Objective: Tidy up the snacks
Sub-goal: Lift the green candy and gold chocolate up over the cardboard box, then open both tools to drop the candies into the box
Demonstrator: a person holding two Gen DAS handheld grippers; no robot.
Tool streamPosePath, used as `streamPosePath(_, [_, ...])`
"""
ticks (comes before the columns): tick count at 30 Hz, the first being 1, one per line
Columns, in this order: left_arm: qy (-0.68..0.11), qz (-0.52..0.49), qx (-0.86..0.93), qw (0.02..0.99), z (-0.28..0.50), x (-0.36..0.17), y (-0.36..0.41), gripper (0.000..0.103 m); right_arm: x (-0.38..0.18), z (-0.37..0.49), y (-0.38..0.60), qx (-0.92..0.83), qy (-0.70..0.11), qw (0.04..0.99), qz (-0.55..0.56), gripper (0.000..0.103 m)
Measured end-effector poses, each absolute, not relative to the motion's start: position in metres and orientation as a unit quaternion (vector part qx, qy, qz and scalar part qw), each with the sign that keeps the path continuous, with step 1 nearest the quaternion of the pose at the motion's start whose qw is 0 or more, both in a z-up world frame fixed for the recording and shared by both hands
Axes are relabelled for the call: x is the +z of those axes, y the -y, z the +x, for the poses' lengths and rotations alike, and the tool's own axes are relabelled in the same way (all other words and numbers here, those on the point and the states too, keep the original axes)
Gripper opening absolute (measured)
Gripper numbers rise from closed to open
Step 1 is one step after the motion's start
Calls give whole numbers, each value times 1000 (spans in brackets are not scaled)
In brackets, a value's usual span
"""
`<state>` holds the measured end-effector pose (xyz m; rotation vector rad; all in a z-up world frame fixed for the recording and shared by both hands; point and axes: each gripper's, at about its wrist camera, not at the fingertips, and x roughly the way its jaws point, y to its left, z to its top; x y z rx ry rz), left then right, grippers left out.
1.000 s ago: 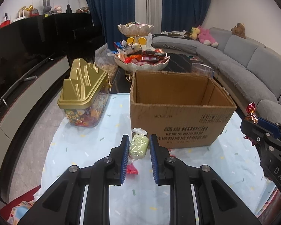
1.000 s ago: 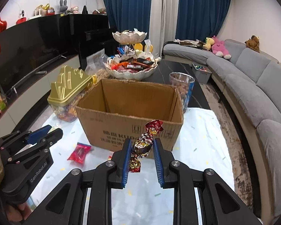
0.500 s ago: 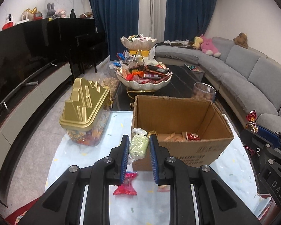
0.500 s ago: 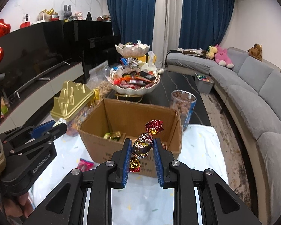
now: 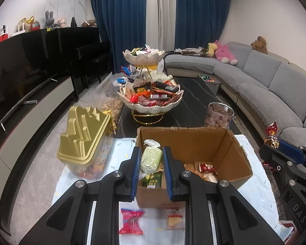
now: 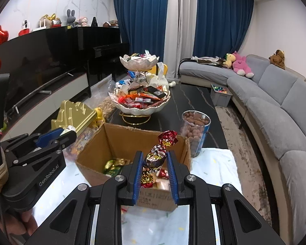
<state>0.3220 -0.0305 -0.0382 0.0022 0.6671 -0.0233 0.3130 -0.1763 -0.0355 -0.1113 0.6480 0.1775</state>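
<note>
Between the left gripper's (image 5: 151, 159) fingers, closed on it, sits a pale green wrapped snack (image 5: 151, 159); the right gripper (image 6: 155, 161) is likewise closed on a foil-wrapped candy (image 6: 156, 157) with twisted red ends. Below and behind the left fingers, a red packet (image 5: 131, 221) and a clear packet (image 5: 175, 222) lie loose on the cloth-covered surface (image 5: 255, 185). Just ahead of both fingers stands the open cardboard box (image 5: 226, 143), already holding several snacks. Beside it stands a gold-lidded container (image 5: 82, 136); beyond, a tiered snack dish (image 5: 151, 100). Step in hand: carrying both items to the box. Next move, by judgement: bring each over the opening, then part the fingers.
</note>
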Motion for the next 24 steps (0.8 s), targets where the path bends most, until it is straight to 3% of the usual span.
streamPosePath(24, [-356, 8, -25, 934, 404, -64, 40, 23, -64, 394, 167, 95, -358, 924, -92, 25])
